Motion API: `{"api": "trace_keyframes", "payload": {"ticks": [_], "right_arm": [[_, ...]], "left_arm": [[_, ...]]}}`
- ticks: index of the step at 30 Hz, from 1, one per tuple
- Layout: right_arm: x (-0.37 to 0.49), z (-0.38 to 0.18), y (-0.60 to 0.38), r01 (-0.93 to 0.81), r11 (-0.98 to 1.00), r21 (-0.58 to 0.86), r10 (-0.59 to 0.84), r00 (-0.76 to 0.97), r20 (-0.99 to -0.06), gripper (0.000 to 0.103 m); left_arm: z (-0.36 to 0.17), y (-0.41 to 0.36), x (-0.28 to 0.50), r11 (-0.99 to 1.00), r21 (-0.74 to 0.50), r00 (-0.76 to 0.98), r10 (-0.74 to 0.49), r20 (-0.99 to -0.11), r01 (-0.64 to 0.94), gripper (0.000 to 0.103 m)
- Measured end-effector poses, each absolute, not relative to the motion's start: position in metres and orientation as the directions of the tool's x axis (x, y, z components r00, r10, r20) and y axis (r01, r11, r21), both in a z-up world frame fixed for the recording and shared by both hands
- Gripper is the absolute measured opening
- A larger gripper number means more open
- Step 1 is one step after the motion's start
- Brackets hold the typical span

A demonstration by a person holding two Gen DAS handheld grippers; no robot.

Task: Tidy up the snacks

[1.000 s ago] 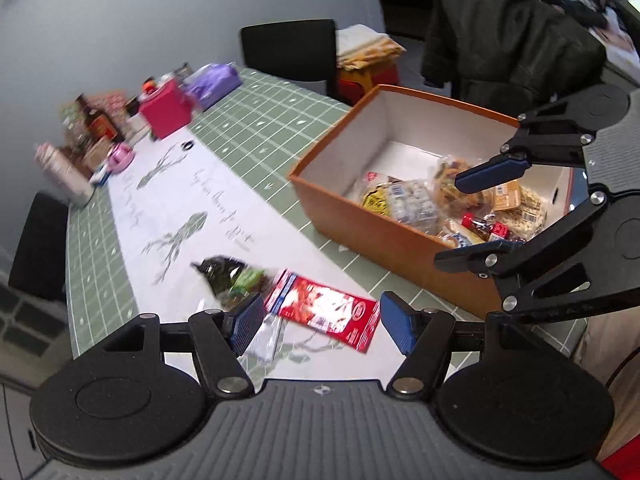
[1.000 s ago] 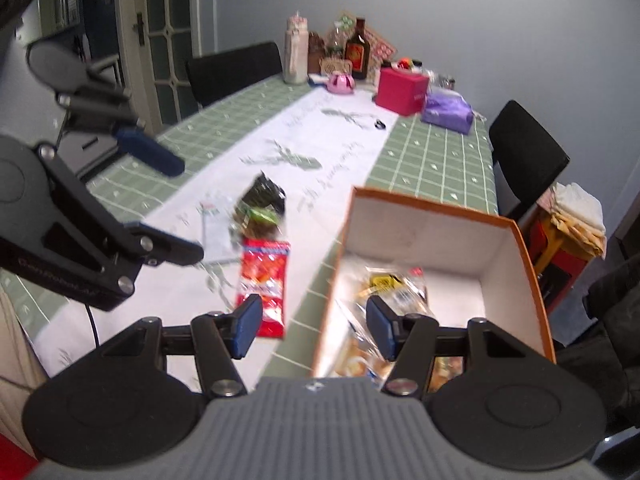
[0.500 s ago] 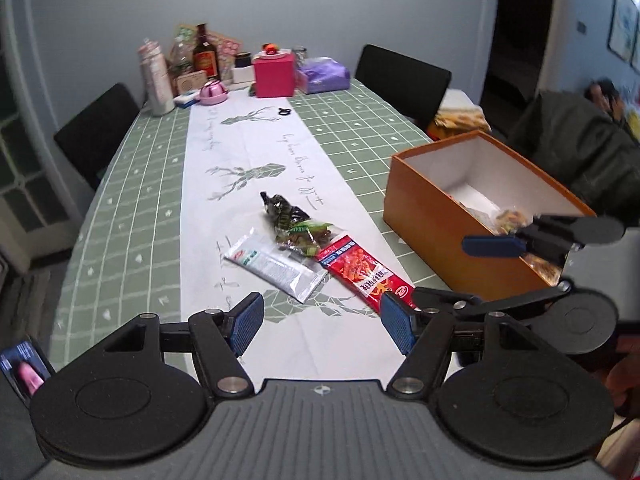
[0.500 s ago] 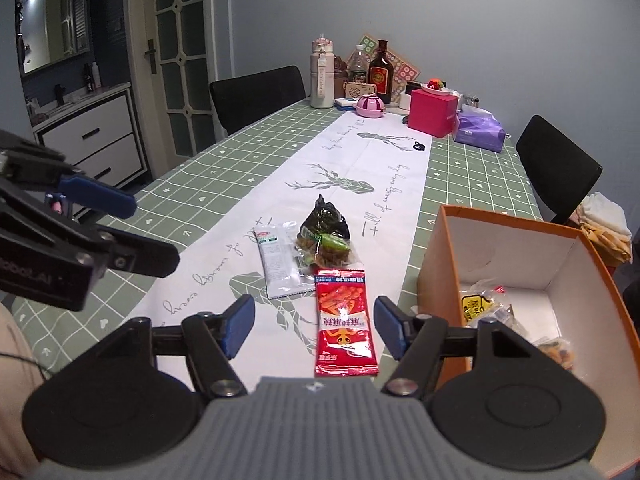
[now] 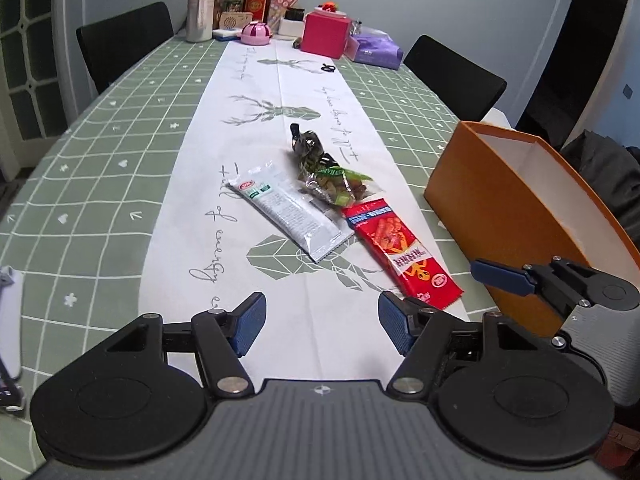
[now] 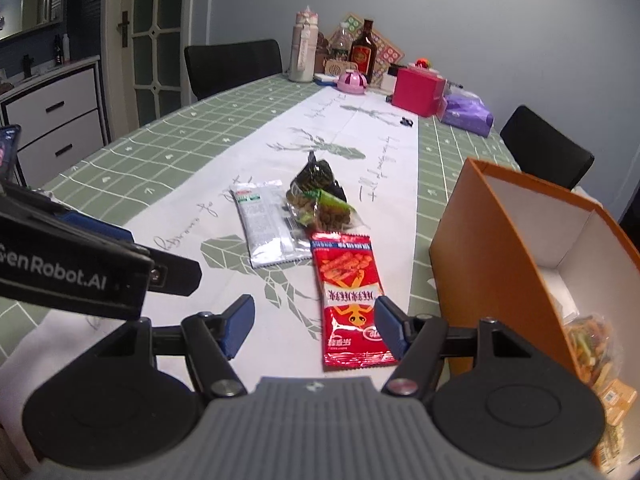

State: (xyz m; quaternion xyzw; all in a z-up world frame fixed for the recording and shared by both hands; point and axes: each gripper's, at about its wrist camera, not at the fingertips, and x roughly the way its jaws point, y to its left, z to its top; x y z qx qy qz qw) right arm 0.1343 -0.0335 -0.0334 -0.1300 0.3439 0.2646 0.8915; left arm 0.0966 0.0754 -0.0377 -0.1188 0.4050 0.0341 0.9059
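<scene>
Both fingers spread, empty, left gripper (image 5: 320, 322), right gripper (image 6: 312, 326) over glossy red snack packet (image 6: 348, 296), flat, beside orange box (image 6: 500, 256)

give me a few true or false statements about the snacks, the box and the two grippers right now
1. The red snack packet lies on the table beside the orange box. True.
2. The right gripper is clamped on the red packet. False: its jaws are open, nothing between the pads.
3. The orange box is empty. False: snack bags are inside.
4. The silver packet lies on the white runner. True.
5. The left gripper is open. True.
</scene>
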Motion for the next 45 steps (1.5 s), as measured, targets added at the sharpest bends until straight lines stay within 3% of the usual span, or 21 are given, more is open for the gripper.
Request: {"api": "trace_keyframes", "payload": {"ticks": [18,26,34,42,45], "right_arm": [[0.197,-0.072,-0.023,-0.535,0.839,-0.101,0.299,0.608,-0.736,0.064],[0.210,-0.080,-0.027,-0.532,0.845,-0.043,0.325,0.576,-0.750,0.051],[0.212,-0.081,-0.027,-0.528,0.849,-0.028,0.330,0.570,-0.753,0.048],[0.212,-0.081,-0.030,-0.523,0.852,-0.006,0.339,0.562,-0.754,0.049],[0.212,-0.081,-0.031,-0.523,0.852,-0.001,0.343,0.560,-0.754,0.049]], "left_arm": [[-0.084,0.097,0.161,0.940,-0.261,0.613,-0.076,-0.786,-0.218,0.082],[-0.089,0.097,0.172,0.939,-0.269,0.633,-0.077,-0.770,-0.213,0.087],[-0.091,0.098,0.175,0.936,-0.279,0.654,-0.075,-0.753,-0.214,0.090],[-0.093,0.086,0.185,0.951,-0.225,0.659,-0.031,-0.752,-0.212,0.091],[-0.095,0.075,0.189,0.972,-0.126,0.647,0.033,-0.762,-0.199,0.080]]}}
